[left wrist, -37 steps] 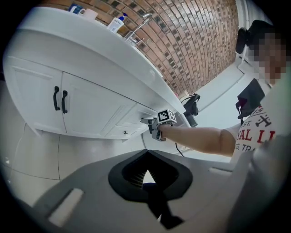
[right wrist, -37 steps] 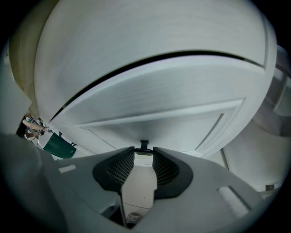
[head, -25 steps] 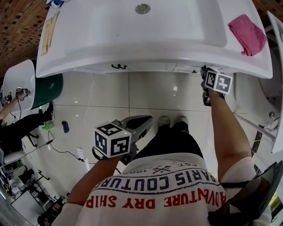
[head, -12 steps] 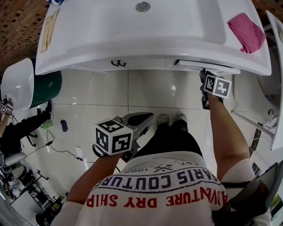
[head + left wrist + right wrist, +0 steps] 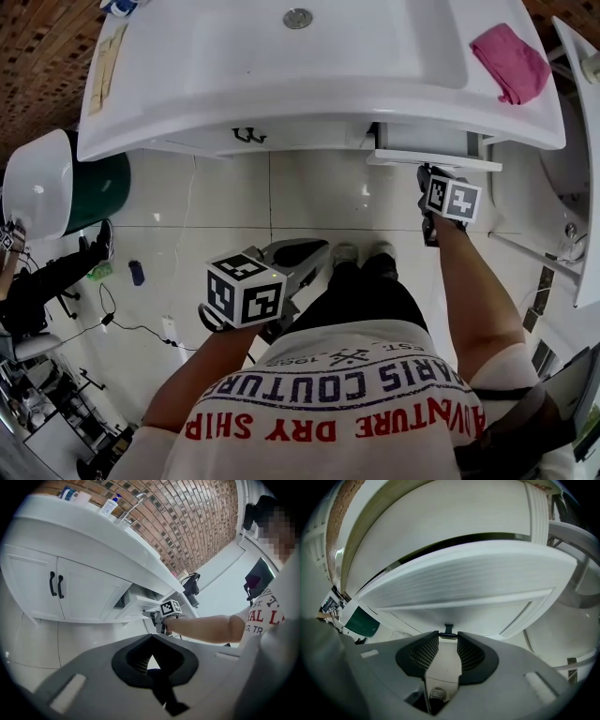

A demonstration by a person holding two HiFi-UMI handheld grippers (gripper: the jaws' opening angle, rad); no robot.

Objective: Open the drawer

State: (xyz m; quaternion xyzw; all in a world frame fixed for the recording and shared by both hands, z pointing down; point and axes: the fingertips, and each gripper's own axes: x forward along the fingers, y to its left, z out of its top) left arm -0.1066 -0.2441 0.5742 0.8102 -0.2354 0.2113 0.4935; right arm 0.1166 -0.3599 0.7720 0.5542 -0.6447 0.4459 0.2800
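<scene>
The white drawer (image 5: 433,159) under the right end of the vanity stands pulled partly out; it also shows in the left gripper view as the drawer (image 5: 140,604). My right gripper (image 5: 425,172) is at its front edge, shut on the small black drawer handle (image 5: 448,629), which sits between the pad tips of the right gripper (image 5: 448,637). The wide drawer front (image 5: 464,588) fills that view above the jaws. My left gripper (image 5: 314,250) hangs low by the person's waist, far from the vanity, shut on nothing; in its own view the left gripper (image 5: 152,639) points toward the cabinet.
A pink cloth (image 5: 511,61) lies on the countertop right of the sink basin (image 5: 297,18). Two cabinet doors with black handles (image 5: 246,136) are left of the drawer. A green bin (image 5: 98,192) stands at left, a white fixture (image 5: 562,178) at right. The person's feet (image 5: 361,255) are on the tiled floor.
The drawer has slid out from shut to partly out, with the right gripper moving back toward the person on its handle. The left gripper has stayed put.
</scene>
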